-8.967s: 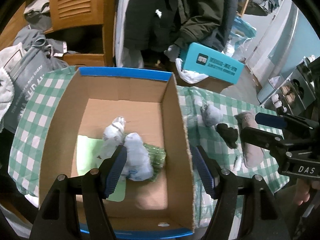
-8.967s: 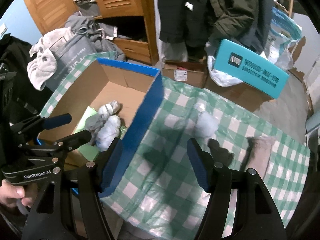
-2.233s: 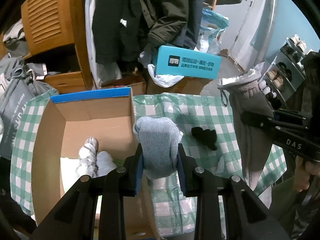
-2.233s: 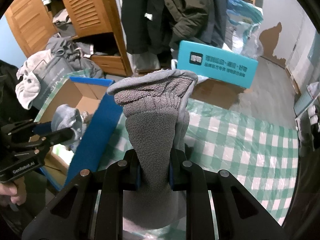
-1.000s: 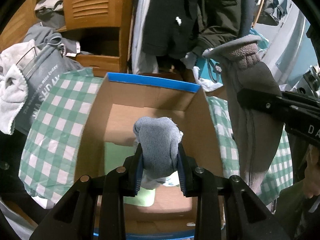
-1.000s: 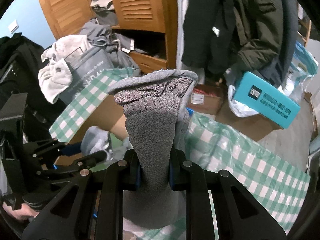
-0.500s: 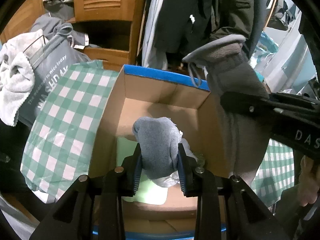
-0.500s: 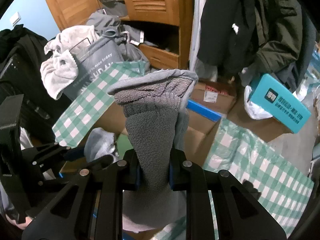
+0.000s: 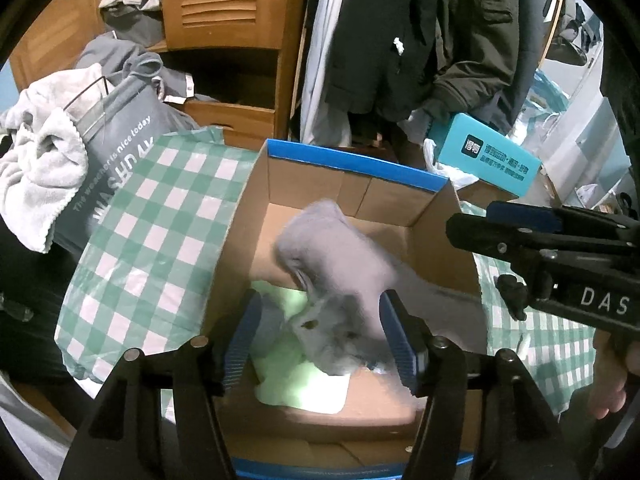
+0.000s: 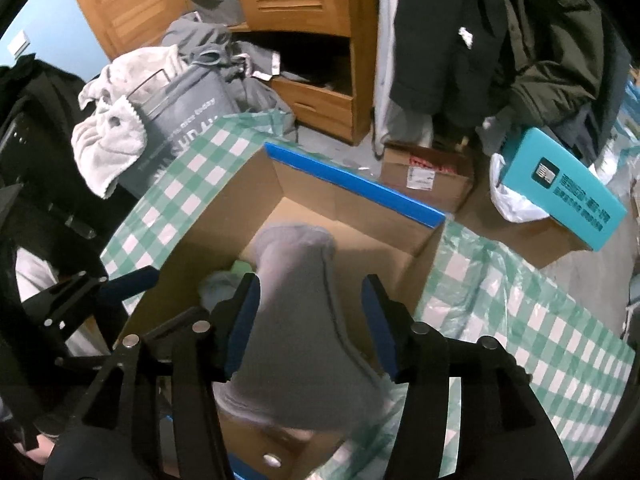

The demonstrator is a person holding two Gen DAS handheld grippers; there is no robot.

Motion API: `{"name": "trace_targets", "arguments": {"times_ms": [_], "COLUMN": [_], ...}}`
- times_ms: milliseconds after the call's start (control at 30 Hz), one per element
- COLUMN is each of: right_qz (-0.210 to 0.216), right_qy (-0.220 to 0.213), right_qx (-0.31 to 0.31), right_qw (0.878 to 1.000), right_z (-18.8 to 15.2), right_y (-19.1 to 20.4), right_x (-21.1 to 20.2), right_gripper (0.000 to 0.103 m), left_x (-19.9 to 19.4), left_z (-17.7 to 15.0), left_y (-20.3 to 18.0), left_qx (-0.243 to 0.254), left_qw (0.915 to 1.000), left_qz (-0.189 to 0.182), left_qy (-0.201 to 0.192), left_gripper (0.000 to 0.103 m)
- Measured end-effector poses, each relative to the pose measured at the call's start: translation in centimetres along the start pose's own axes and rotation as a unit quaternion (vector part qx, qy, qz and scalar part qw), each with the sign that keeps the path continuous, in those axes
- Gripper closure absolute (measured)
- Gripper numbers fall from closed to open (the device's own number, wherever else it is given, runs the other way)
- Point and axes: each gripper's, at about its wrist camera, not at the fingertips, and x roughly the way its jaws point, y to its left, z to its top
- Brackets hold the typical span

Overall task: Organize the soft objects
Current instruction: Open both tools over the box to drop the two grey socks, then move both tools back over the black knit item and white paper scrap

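Blurring inside the cardboard box (image 9: pixel 424 236), a grey fleece sock (image 9: pixel 340 264) lies between both wide-open, empty tongs (image 9: pixel 320 340).

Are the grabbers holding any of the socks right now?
No. Both the left gripper and right gripper are open; the grey sock is blurred, dropping into the cardboard box.

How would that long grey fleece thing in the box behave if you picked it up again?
The grey fleece glove would probably flop and drape: it looks bent and blurred, sagging into the cardboard box. It seems light for its size, and its fuzzy surface should resist slipping.
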Motion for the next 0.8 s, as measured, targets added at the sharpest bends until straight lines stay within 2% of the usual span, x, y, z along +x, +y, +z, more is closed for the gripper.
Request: {"name": "trace_targets", "arguments": {"times_ms": [167,800], "right_qz": [-0.001,-0.039], "right_qy": [-0.001,-0.010], "right_qx": [0.008,0.029], "right_qw": [1.000,0.999], "right_z": [-0.4,-3.7], "right_y": [-0.9,-5.1], "right_x": [-0.6,-3.4], "right_gripper": [0.045,0.040], "left_x": [0.2,-0.1], "left_z": [0.0,-0.2], "left_y": [-0.6,-5.3], "left_qx": [0.003,0.043], "left_qw": [1.0000,0.9984], "left_qz": [-0.006,-0.036], "left_qy": [0.004,0.002], "left_gripper": [0.038,0.038]}}
